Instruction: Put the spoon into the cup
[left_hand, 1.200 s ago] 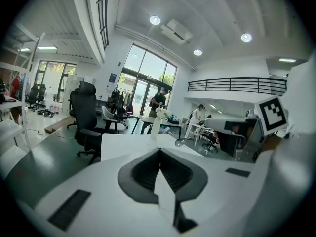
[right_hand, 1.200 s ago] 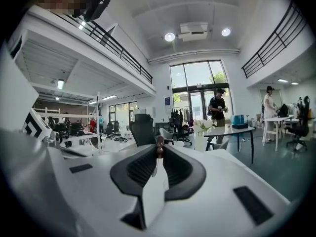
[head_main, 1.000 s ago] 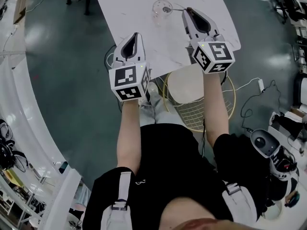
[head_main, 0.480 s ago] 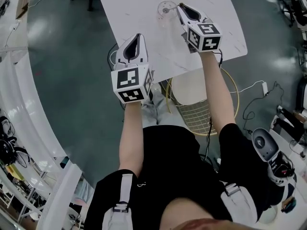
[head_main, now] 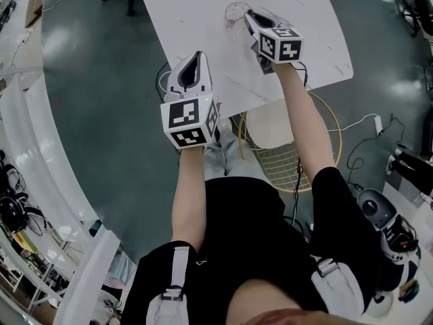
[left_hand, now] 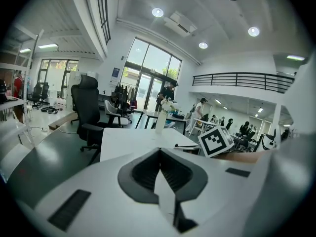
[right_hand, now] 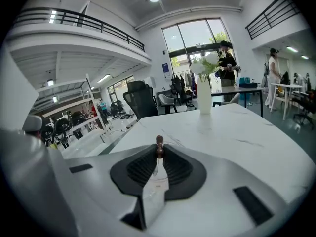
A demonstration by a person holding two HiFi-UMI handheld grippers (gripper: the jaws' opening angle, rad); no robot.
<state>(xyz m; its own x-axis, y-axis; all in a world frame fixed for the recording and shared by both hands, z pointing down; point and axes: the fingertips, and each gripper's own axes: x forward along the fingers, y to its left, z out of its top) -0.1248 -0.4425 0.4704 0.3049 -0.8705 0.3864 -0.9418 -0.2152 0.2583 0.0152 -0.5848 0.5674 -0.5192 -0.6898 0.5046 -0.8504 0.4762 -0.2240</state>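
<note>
Head view – change: The right claw (head_main: pixel 249 15) has been lowered and brought in toward the cup (head_main: pixel 232 12), and its tips are now seen at the cup's rim. The left claw (head_main: pixel 194 58) has been kept almost where it was.
Head view – surroundings: A wire stool (head_main: pixel 274 158) is seen below the right forearm, behind that claw. Nothing is seen between either claw and the cup.
Head view – edges and room: The white marbled surface (head_main: pixel 196 5) is bare ahead of the left claw. Only that claw's tips are over its near edge, and the body is over the floor (head_main: pixel 101 80).
Left claw view – state: The left claw (left_hand: pixel 160 152) is seen with its jaws together and nothing between them.
Left claw view – surroundings: The right claw's marker cube (left_hand: pixel 216 141) is seen ahead and to the right. A vase (left_hand: pixel 161 118) stands further ahead, and an office chair (left_hand: pixel 88 107) is off to the left, beyond the surface's edge.
Right claw view – state: The right claw (right_hand: pixel 159 149) is nearly closed, and the thin spoon (right_hand: pixel 159 141) is gripped at its tips, its brown knob standing up just past them. Whether the spoon's far end lies in the cup cannot be told.
Right claw view – room: Bare surface is seen ahead and to the right, up to a vase of flowers (right_hand: pixel 204 90) well ahead. The surface's edge runs close on the left.
</note>
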